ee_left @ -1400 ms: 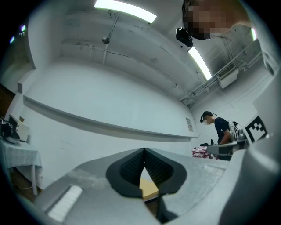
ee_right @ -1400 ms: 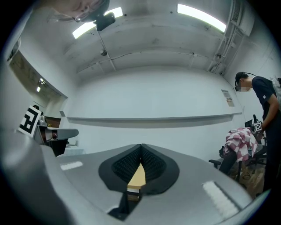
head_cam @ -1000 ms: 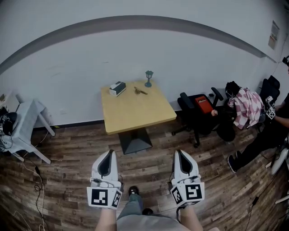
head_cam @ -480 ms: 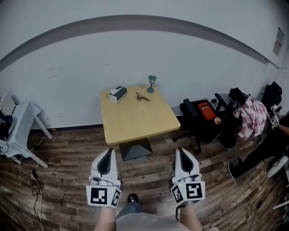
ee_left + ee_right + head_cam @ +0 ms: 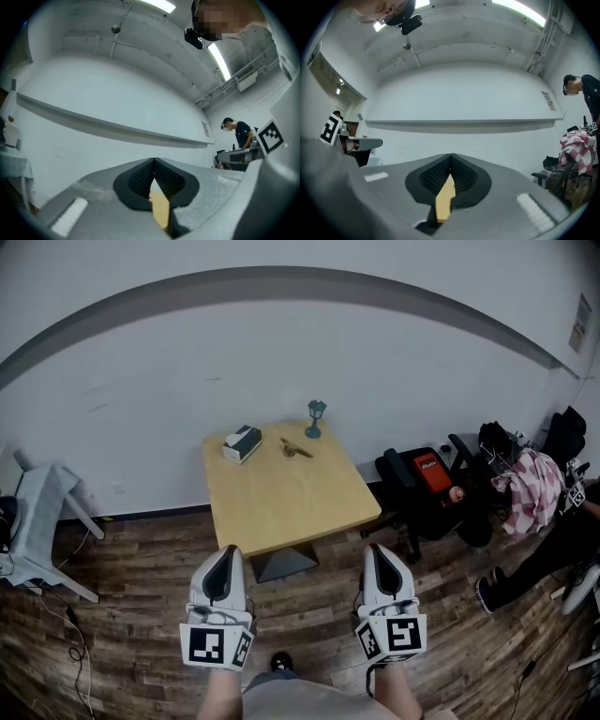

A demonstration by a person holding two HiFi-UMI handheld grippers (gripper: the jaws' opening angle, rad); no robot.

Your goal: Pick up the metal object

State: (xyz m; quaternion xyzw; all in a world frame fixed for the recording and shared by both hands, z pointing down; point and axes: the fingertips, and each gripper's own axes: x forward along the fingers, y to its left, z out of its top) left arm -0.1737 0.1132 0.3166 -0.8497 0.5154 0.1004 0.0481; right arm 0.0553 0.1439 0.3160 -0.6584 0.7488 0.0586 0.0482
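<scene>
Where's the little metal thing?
In the head view, the metal object lies at the far end of the table, between the tissue box and the teal lamp.

A matt, pale wood tabletop (image 5: 281, 502) carries a dull, brownish metal object (image 5: 295, 449) near its 12 o'clock edge, over a floor (image 5: 141, 615) of dark, grainy wood planks. The left tool (image 5: 228, 554) and right tool (image 5: 375, 551) have smooth, matt, pale-grey plastic shells. Their pads (image 5: 140, 178) are black, finely ribbed and rubber-like. At 3 o'clock hangs soft checked cloth (image 5: 534, 493). The wall (image 5: 281, 362) is flat, matt white paint.
</scene>
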